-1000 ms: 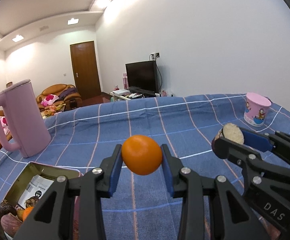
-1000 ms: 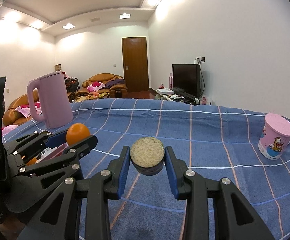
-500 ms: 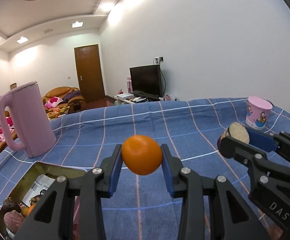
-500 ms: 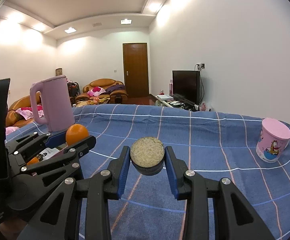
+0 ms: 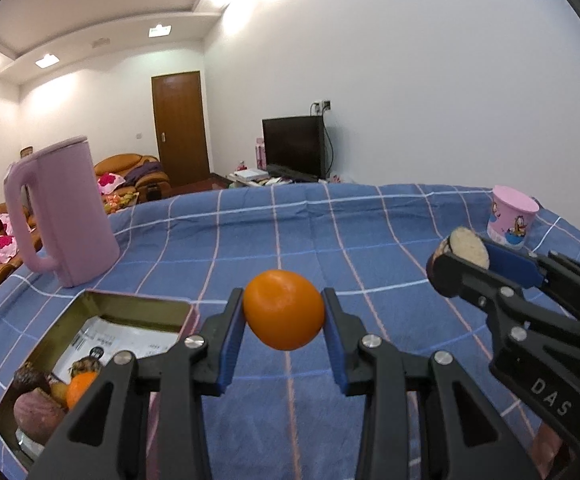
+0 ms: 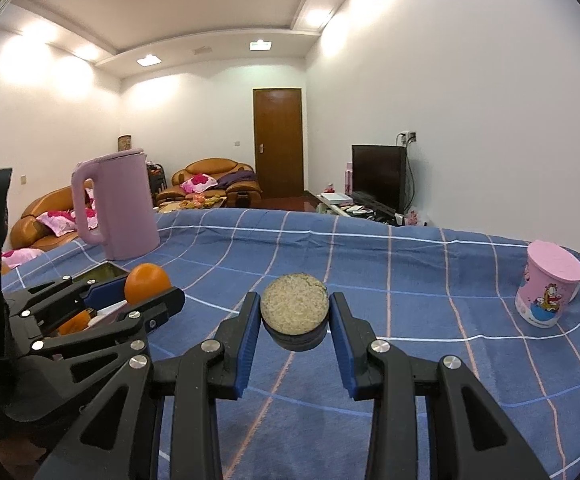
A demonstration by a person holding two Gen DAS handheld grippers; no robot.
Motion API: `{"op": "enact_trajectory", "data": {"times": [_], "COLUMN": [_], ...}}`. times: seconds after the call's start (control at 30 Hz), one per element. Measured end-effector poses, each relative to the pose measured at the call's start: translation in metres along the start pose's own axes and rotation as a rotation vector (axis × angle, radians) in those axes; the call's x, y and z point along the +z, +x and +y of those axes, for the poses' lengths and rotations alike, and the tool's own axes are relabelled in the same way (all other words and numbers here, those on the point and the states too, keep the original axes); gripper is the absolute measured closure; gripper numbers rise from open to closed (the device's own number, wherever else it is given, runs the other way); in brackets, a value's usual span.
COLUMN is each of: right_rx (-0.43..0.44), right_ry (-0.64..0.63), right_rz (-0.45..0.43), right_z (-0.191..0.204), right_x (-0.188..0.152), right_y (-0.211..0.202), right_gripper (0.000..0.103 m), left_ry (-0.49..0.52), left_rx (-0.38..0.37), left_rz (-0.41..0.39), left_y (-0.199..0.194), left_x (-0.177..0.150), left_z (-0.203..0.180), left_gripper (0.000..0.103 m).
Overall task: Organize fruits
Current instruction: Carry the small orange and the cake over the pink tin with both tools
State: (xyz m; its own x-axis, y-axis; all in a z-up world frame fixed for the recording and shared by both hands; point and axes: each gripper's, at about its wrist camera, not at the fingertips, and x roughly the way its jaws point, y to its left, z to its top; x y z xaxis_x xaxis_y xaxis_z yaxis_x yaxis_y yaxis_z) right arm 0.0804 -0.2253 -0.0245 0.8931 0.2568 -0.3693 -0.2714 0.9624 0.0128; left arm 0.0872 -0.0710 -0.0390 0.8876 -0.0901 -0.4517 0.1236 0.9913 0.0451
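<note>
My left gripper [image 5: 284, 316] is shut on an orange [image 5: 284, 309], held above the blue checked tablecloth [image 5: 309, 232]; in the right wrist view that orange [image 6: 147, 278] shows at the left. My right gripper [image 6: 294, 316] is shut on a dark-skinned cut fruit piece with a pale grainy face [image 6: 293, 309]; in the left wrist view the fruit piece [image 5: 467, 245] sits at the right. A metal tin [image 5: 146, 307] lies low at the left, holding a paper sheet, a small orange fruit [image 5: 80, 386], a purple-brown fruit [image 5: 36, 414] and other dark pieces.
A tall pink jug [image 5: 60, 212] stands behind the tin at the table's far left. A pink cartoon cup [image 5: 511, 216] stands at the far right edge. Beyond the table are sofas, a door and a television.
In the left wrist view the tin and jug have slid right and more of the tin shows, so the left gripper has shifted sideways. Both grips are unchanged.
</note>
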Motion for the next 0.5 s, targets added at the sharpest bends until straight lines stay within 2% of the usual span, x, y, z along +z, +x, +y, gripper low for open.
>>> {"op": "enact_trajectory", "data": {"times": [0.23,0.5], "right_rx": [0.068,0.14], "right_ry": [-0.018,-0.055], "right_rz": [0.037,0.04], "right_z": [0.021,0.054], "right_x": [0.0,0.006], "right_y": [0.006,0.009], "right_gripper": [0.066,0.066], "left_ry": [-0.034,-0.06], "left_rx": [0.025,0.057], "left_rz": [0.031,0.021], "left_y": [-0.012,-0.031], "left_x": [-0.005,-0.005], "left_z": [0.023,0.049], "left_gripper": [0.064,0.064]}}
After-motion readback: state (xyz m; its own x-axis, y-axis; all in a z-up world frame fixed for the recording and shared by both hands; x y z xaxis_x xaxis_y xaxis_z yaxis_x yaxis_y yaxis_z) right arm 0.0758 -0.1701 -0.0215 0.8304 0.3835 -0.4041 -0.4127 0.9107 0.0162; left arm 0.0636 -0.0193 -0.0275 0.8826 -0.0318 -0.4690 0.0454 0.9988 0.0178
